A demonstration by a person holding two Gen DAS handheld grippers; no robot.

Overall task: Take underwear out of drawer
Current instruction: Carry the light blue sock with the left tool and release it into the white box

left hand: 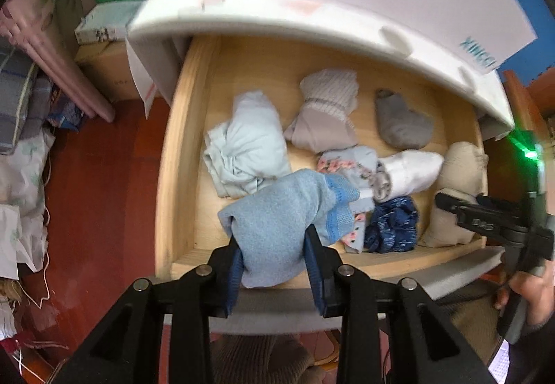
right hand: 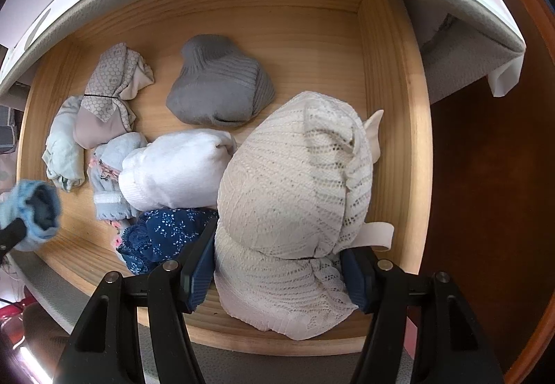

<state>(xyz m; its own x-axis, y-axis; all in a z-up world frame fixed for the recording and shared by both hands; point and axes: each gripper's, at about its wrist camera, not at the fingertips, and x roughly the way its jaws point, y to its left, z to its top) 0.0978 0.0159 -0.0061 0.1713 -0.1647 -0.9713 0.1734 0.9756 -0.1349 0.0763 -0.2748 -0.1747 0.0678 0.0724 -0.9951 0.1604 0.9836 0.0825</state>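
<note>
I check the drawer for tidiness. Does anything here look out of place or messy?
Nothing is damaged or spilled. The rolled garments lie loosely in the wooden drawer, some overlapping. The left gripper holds a light blue piece above the front edge; the right gripper straddles the cream lace piece.

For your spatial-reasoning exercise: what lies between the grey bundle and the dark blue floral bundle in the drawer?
The white bundle lies between the grey bundle and the dark blue floral bundle; the right wrist view shows it best.
</note>
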